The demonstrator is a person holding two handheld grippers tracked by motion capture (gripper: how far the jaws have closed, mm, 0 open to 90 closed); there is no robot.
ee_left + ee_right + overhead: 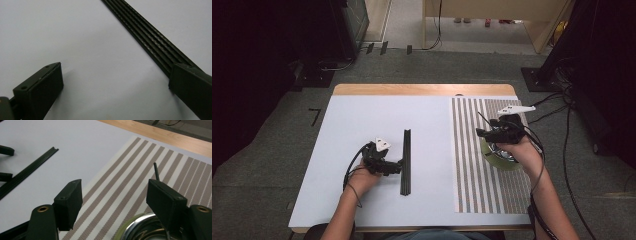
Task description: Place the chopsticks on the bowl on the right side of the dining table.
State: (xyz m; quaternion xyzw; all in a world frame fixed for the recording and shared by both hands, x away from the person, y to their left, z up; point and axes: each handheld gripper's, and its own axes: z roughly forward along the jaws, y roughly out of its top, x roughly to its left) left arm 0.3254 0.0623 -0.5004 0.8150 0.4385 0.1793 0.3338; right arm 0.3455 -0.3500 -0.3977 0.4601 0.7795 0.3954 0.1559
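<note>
The black ribbed strip [406, 161] is lying on the white table [357, 125], long axis running away from me. My left gripper [398, 167] is straddling it, jaws spread; my right gripper [484, 133] is hovering open over the striped mat [472, 170].

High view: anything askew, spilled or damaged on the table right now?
Nothing stands out. The black ribbed strip lies flat and straight on the white board, the striped mat sits square at the board's right side, and the green-rimmed metal bowl rests upright on it. No spill or breakage visible.
</note>
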